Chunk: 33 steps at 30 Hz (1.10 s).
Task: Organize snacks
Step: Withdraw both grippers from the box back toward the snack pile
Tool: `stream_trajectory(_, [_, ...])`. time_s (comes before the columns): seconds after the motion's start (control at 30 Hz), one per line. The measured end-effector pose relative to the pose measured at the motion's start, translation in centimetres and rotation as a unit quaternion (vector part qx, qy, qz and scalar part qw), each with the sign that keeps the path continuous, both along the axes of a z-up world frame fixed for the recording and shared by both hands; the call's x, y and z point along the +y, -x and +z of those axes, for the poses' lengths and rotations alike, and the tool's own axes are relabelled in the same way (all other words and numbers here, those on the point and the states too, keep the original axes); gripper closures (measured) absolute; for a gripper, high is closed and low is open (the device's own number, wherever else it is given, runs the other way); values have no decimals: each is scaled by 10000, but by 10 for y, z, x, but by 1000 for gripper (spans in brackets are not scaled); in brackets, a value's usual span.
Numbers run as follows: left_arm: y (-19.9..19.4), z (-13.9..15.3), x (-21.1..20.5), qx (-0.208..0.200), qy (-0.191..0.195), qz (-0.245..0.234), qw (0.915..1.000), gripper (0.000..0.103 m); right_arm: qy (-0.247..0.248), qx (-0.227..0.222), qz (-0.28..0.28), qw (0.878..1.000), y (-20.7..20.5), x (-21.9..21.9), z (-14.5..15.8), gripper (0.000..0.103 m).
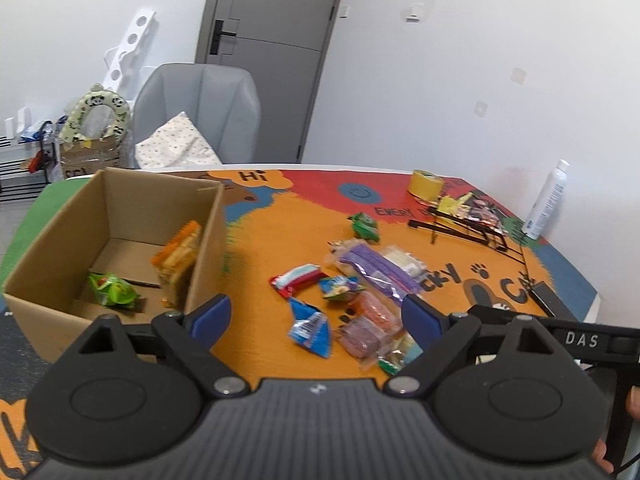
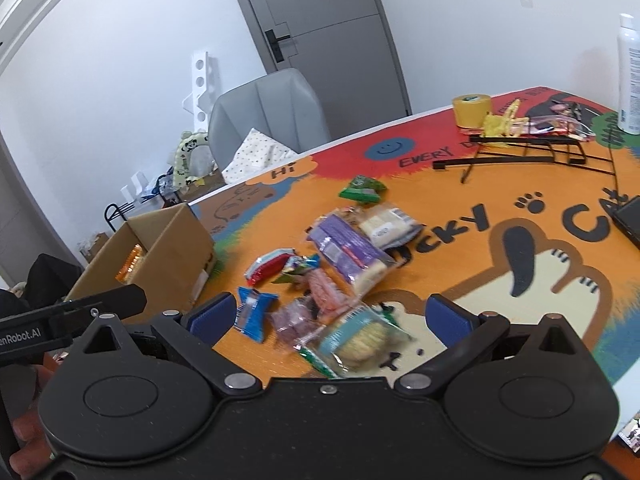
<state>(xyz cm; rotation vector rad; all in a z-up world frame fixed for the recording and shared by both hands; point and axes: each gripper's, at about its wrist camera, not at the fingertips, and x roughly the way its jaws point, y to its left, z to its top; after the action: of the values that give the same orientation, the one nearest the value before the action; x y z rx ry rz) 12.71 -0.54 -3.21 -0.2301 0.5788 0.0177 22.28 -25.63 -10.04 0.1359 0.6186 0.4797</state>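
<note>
**Both fingers spread, nothing held**

Your left fingers (image 1: pixel 316 316) gape over the snacks (image 1: pixel 352 300) on the surface (image 1: pixel 288 232). Only this view shows inside the box (image 1: pixel 120 240), left of them: two packets. Your right fingers (image 2: pixel 334 318) gape above a cracker pack (image 2: pixel 360 340); a rack (image 2: pixel 520 152) lies beyond.

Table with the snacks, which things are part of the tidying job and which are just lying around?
Part of the job: cardboard box, blue packet, purple packet, red packet, green packet.
Lying about: tape roll, spray bottle, wire rack.
</note>
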Motion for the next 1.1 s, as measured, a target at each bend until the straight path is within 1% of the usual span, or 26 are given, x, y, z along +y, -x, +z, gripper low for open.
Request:
stream_trajectory(0.1, [-1,-3,-8,-52,-7,-89,9999,12,-21,-18,-84,10000,-1,-8,-5,1])
stream_trajectory(0.17, [-4,-6,-13,-52,-42,-133,9999,13,-53,25,-134,9999,-3,-14,-9,4])
stream_trajectory(0.23, [-8,-11,-17,-11,-29,-168,9999,14,-94,101,-167,9998,-6,-20,-14,10])
stream_trajectory(0.43, [-21,-24,-24,12,-94,-164,9998,16,-180,242,-335,9990,-17,-37,-29,18])
stream_trajectory(0.53, [-28,-30,-25,45,-139,-131,9998,19,-205,301,-376,9986,-22,-42,-37,21])
stream_trajectory(0.63, [-36,-37,-25,82,-157,-97,9998,24,-226,375,-326,9985,-28,-42,-45,22])
stream_trajectory(0.77, [-47,-47,-25,130,-234,-19,9996,32,-196,459,-102,9987,-32,-31,-53,22])
stream_trajectory(1.0, [-57,-61,-23,260,-259,3,9993,37,-52,543,192,9983,-41,-8,-65,22])
stream_trajectory(1.07, [-58,-63,-22,273,-247,-5,9993,37,76,528,231,9983,-43,0,-69,21])
stream_trajectory(1.1, [-59,-65,-21,275,-260,5,9993,37,154,472,253,9984,-44,3,-70,18])
